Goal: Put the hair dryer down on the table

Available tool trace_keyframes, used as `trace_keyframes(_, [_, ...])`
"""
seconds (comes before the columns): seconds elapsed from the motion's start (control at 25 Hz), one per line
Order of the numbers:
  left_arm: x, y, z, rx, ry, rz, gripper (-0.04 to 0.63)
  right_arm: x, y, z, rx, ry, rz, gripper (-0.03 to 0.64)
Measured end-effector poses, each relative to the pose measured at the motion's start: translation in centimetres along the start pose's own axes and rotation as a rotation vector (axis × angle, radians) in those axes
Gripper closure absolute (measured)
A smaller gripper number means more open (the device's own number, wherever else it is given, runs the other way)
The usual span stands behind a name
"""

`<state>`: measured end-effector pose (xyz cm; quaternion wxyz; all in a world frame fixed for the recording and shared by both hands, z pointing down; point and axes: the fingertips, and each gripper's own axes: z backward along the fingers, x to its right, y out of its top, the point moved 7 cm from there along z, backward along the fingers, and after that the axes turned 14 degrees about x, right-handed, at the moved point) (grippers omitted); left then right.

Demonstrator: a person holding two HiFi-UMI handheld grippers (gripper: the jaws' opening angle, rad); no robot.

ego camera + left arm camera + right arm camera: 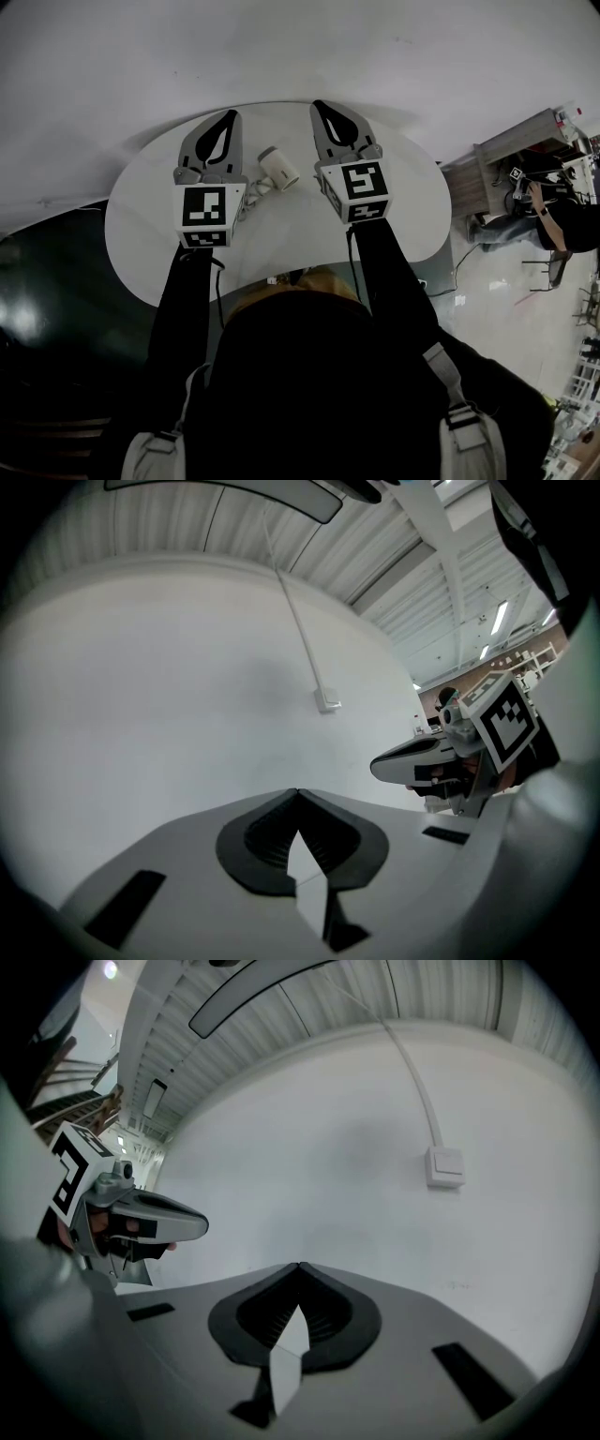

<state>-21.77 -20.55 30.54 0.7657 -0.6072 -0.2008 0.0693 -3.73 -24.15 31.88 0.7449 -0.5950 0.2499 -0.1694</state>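
A white hair dryer (pixel 278 169) lies on the round white table (pixel 141 234), between my two grippers and free of both. Its cord (pixel 253 193) runs back toward the left gripper. The left gripper (pixel 228 115) hangs just left of the dryer; in the left gripper view (pixel 297 791) its jaws meet at the tips with nothing between them. Just right of the dryer is the right gripper (pixel 317 104), and in the right gripper view (pixel 299 1265) its jaws are likewise closed and empty. Both point level at the white wall.
The table's far edge stands close to a white wall with a switch box (pixel 444 1166) and a cable duct (pixel 300 630). A person (pixel 553 220) sits by a wooden desk (pixel 506 155) at the right. Dark floor (pixel 47 309) lies to the left.
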Motion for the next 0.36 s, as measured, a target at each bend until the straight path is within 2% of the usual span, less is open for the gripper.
trace_keyframes(0.36, [0.45, -0.32, -0.22, -0.017, -0.012, 0.007, 0.580, -0.06, 0.06, -0.12, -0.012, 0.023, 0.001, 0.591])
